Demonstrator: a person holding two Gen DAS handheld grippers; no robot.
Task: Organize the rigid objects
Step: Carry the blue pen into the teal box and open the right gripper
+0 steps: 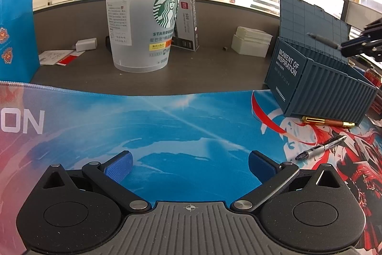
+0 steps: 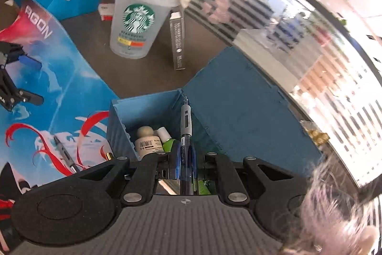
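spreading across the tabletop (image 1: pixel 214 68), the blue mat (image 1: pixel 167 126) carries the open blue box (image 1: pixel 317 87) on its far right corner. behind the mat stands a clear plastic cup (image 1: pixel 143 23). inside the box lie a beige bottle (image 2: pixel 146 141) and a white-capped one. the left hand-held gripper (image 1: pixel 189 165) hovers over the mat, its blue pads apart and empty. the right hand-held gripper (image 2: pixel 185 165) is clamped on a blue pen (image 2: pixel 185 135) above the box. on the mat in front of the box lie a gold pen (image 1: pixel 327 121) and a black pen (image 1: pixel 320 148).
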